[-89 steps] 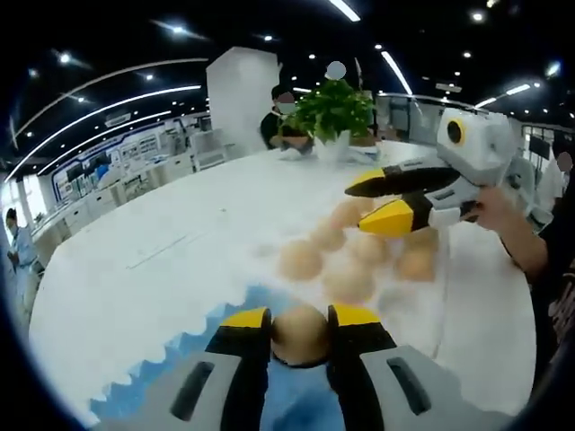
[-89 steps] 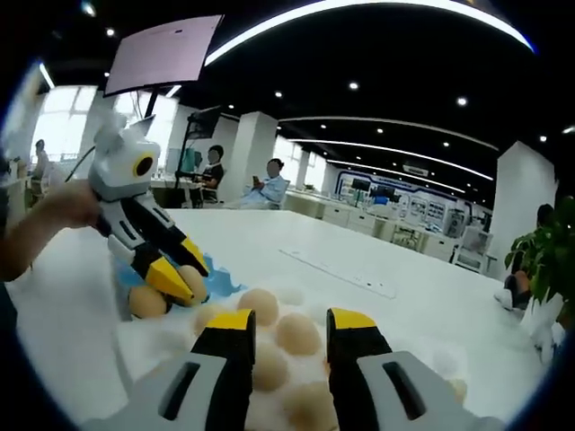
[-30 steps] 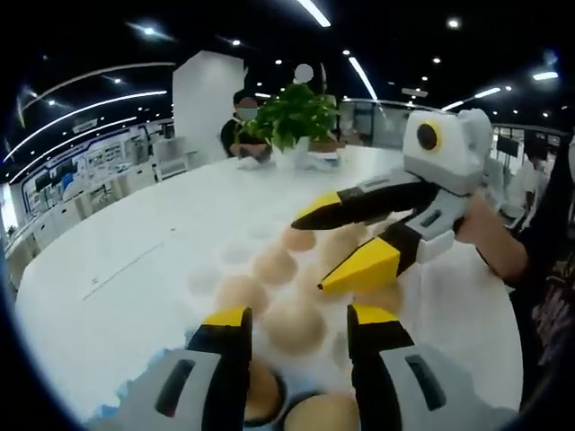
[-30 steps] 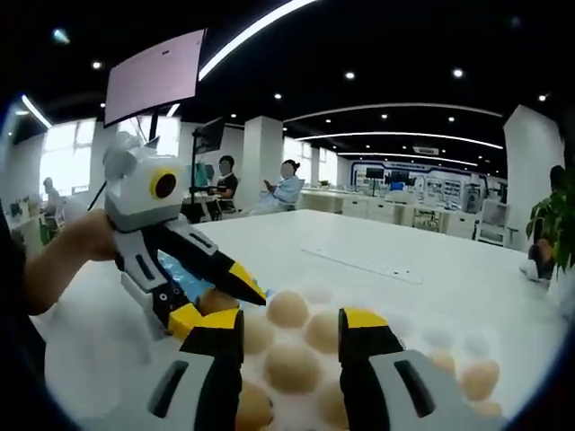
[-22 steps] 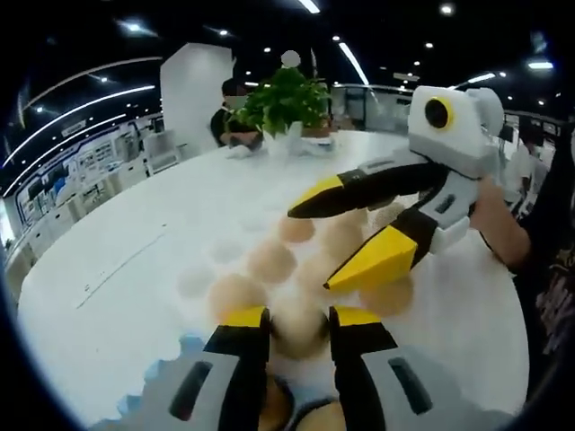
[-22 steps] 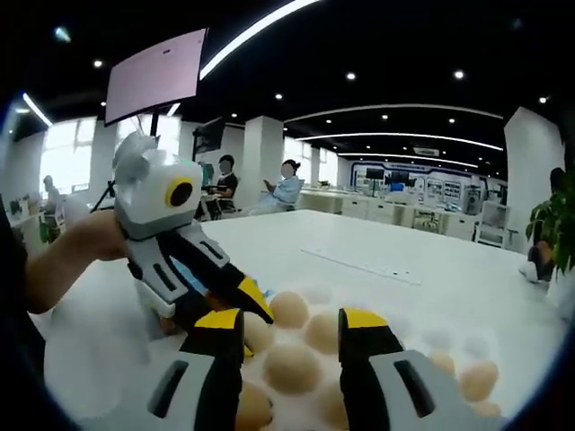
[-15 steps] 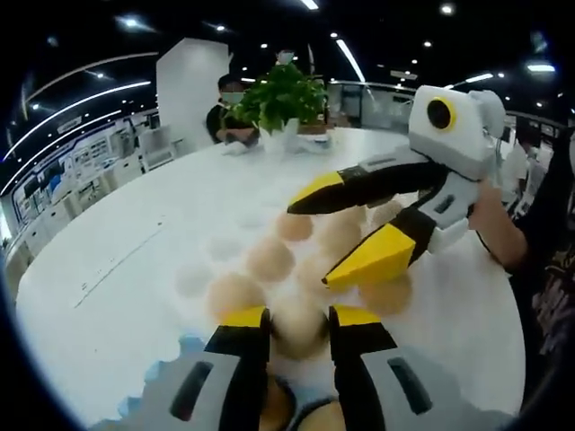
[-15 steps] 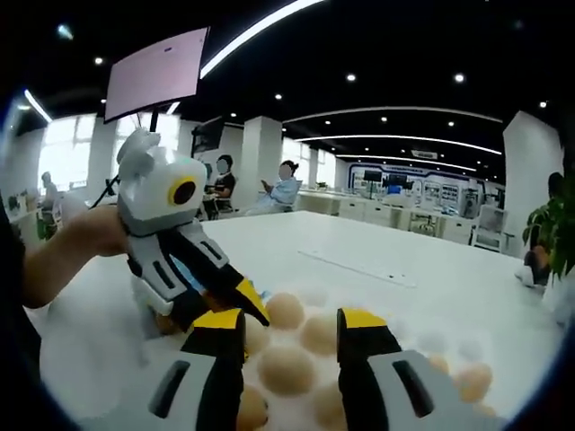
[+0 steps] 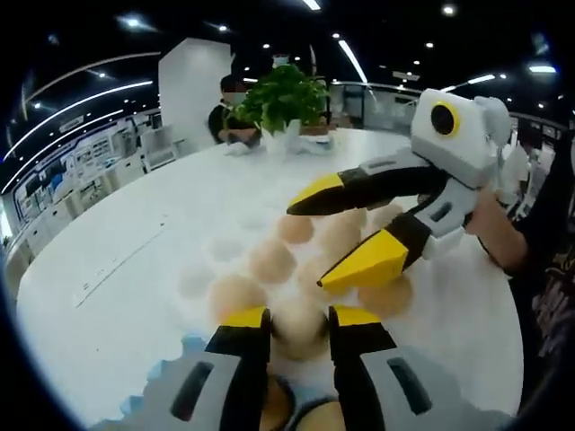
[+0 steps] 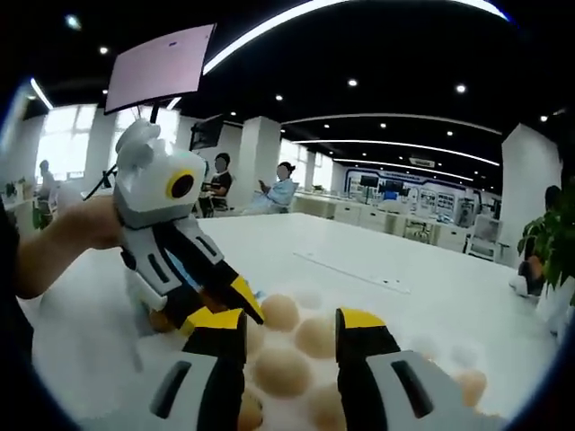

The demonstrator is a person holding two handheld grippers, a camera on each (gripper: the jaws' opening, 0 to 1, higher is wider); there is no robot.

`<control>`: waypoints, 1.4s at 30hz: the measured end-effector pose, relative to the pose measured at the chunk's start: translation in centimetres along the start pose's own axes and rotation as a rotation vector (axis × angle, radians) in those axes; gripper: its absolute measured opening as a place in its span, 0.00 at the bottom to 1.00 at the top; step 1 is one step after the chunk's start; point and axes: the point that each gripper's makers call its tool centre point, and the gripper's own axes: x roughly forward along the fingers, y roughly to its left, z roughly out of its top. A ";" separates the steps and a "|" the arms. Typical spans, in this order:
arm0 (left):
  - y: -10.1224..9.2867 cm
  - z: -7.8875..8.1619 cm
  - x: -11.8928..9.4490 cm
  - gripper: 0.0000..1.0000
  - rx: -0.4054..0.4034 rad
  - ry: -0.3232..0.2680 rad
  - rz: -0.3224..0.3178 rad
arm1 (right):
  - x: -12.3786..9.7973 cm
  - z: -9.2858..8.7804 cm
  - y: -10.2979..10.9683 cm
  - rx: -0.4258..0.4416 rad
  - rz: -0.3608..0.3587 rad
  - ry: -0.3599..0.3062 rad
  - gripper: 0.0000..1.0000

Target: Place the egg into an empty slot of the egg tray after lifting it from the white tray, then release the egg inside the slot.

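In the left gripper view, the left gripper (image 9: 299, 325) is seen low over the near edge of the egg tray (image 9: 467, 310), and a brown egg (image 9: 299, 321) is clamped between its 2 yellow-tipped jaws. The gripped egg is held just above the tray's near slots, with other eggs seated beside and beyond it. Below the jaws, 2 more eggs are seen partly at the frame's bottom edge, resting in a blue-rimmed holder (image 9: 184, 352); whether this is the white tray cannot be told.

From the right of that view, the right gripper (image 9: 346, 232) is seen reaching over the tray's middle, its 2 jaws spread wide apart with nothing between them. A hand (image 9: 490, 220) is wrapped around its body.

In the right gripper view, the right gripper (image 10: 287, 334) is shown with its jaws parted, and an egg-filled stretch of the egg tray (image 10: 422, 346) lies between and beyond them. The left gripper (image 10: 220, 305) is seen coming in from the left, angled down onto the tray, held by a hand (image 10: 85, 224); the egg it grips is hidden there.

The tray rests on a large white table (image 9: 135, 233). A potted plant (image 9: 283, 103) stands at the table's far side.
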 end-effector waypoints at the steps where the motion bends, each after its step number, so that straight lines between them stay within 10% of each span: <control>1: 0.0 0.2 -0.2 0.25 -0.008 -0.008 0.002 | 0.0 0.1 0.4 0.000 0.020 -0.001 0.43; 18: 0.8 1.3 -2.1 0.25 -0.004 -0.030 0.037 | -0.2 0.4 0.4 0.023 0.028 -0.029 0.43; 42: 7.1 0.4 -3.5 0.25 -0.142 -0.061 0.106 | 0.5 -0.1 2.0 -0.023 0.064 -0.001 0.50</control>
